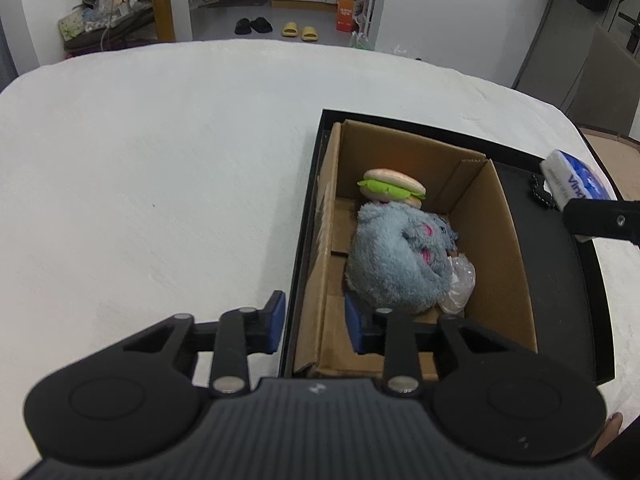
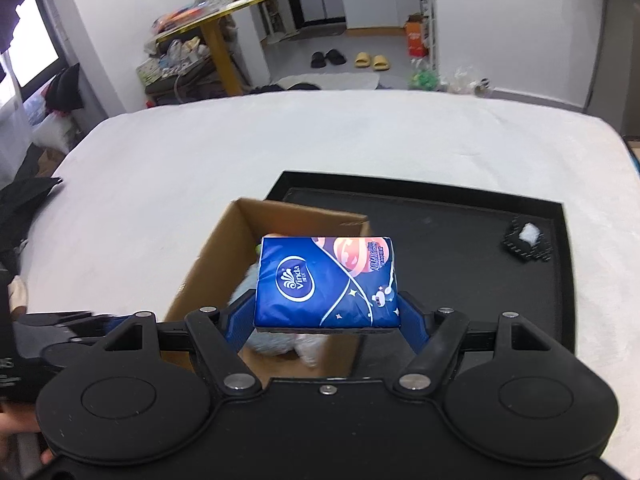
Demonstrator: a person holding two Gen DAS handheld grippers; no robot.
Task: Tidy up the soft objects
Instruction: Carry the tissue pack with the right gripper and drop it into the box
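A cardboard box [image 1: 508, 248] stands in a black tray [image 1: 572, 280] on the white table. In it lie a grey plush toy [image 1: 388, 264], a burger toy [image 1: 394, 186] and a crumpled clear plastic bag [image 1: 460, 284]. My left gripper [image 1: 312, 324] is open; its fingers straddle the box's near left wall, with nothing held. My right gripper [image 2: 326, 316] is shut on a blue Vinda tissue pack [image 2: 326, 280] and holds it above the box [image 2: 208, 272]. The pack also shows at the right edge of the left wrist view [image 1: 576, 178].
A small black object with a white bit [image 2: 526, 242] lies in the tray's far right corner [image 2: 560, 216]. The white table [image 1: 160, 160] spreads left and beyond. Behind it are a cluttered wooden table [image 2: 208, 20], slippers [image 2: 372, 60] and dark clothing at left [image 2: 28, 196].
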